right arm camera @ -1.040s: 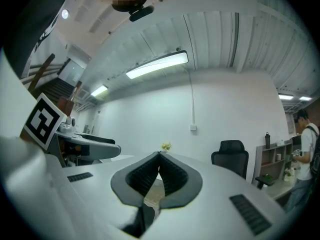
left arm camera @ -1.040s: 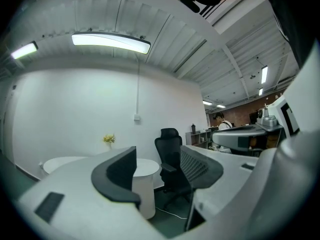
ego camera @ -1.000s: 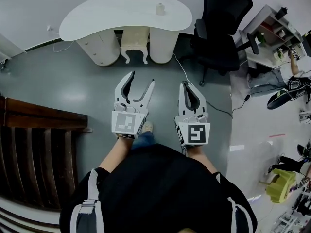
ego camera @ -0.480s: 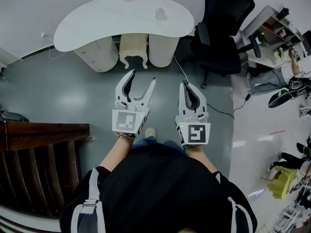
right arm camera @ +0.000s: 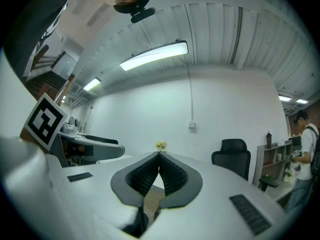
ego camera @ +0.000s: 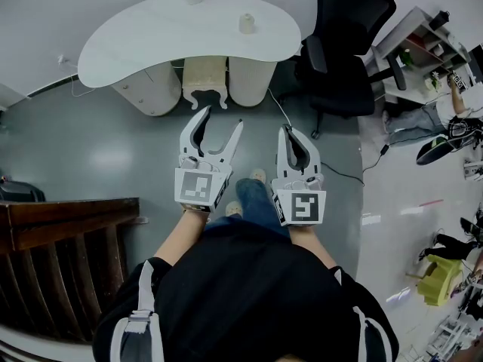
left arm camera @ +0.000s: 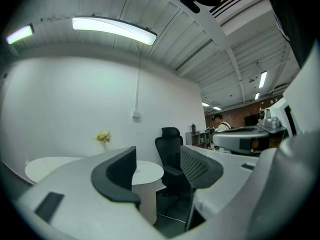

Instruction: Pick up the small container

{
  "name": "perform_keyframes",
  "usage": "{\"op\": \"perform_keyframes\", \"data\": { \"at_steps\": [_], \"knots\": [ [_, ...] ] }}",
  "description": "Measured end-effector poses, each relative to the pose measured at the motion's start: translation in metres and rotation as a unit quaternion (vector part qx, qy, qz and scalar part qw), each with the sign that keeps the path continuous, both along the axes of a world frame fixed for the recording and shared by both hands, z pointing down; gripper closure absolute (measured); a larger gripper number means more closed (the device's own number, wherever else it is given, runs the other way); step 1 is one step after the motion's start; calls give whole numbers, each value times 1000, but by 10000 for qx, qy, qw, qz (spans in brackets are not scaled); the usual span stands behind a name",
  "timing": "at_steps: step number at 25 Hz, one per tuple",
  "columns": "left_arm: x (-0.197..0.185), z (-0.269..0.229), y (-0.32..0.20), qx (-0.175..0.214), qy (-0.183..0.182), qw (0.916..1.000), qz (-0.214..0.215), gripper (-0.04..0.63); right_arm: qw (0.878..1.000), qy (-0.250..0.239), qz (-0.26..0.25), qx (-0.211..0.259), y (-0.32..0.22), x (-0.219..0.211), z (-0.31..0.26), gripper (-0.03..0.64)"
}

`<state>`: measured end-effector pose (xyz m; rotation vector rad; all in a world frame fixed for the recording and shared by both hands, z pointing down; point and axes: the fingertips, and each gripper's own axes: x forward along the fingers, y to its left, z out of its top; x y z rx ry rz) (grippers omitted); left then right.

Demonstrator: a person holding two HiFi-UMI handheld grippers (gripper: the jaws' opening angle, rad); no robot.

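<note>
- Grey floor (ego camera: 113, 157) spreading across the middle of the head view, seen from steeply above.
- Person's torso (ego camera: 249, 292) in a black top filling the lower edge, with one hand-held gripper held out ahead on each side.
- White, kidney-shaped tabletop (ego camera: 151, 36) at the top of the head view, resting on rounded pale pedestals (ego camera: 249, 78), well ahead of both grippers.
- Dark wooden slatted structure (ego camera: 60, 240) at the lower left, off to the side of the person.
- Black office chair (ego camera: 343, 44) just beside the right end of the tabletop.
- Left hand-held gripper (ego camera: 224, 119) (left arm camera: 160, 169) pointing toward the tabletop, jaws spread wide in a V and holding nothing. Only the chair and the end of the tabletop show through the gap in its own view.
- Right hand-held gripper (ego camera: 286, 130) (right arm camera: 159, 154) alongside it, jaws drawn together until the tips meet, the ridged pads empty.
- Small container (ego camera: 246, 23), pale and roughly cylindrical, standing upright on the right half of the tabletop, well apart from both grippers and untouched.
- Sprig of yellow flowers (left arm camera: 103, 136) (right arm camera: 160, 145) at the far side of the tabletop, tiny in both gripper views.
</note>
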<state>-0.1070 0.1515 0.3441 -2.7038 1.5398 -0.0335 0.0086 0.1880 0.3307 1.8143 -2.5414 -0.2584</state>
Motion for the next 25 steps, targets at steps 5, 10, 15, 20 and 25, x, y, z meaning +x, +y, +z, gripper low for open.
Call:
{"op": "perform_keyframes", "data": {
  "at_steps": [5, 10, 15, 20, 25],
  "knots": [
    [4, 5, -23, -66, -7, 10000, 16, 324, 10000, -5, -4, -10, -24, 2, 2, 595],
    [12, 10, -53, -13, 69, 9999, 88, 324, 10000, 37, -79, -43, -57, 5, 7, 595],
    [19, 12, -88, -51, 70, 10000, 30, 324, 9998, 66, -142, -144, -94, 11, 12, 595],
    [26, 13, -127, -109, 69, 9999, -78, 324, 9996, 78, -198, -159, -133, 23, 14, 595],
    [38, 15, -157, -97, 107, 9999, -82, 324, 9994, 54, -290, -172, -167, 33, 14, 595]
  ]
}}
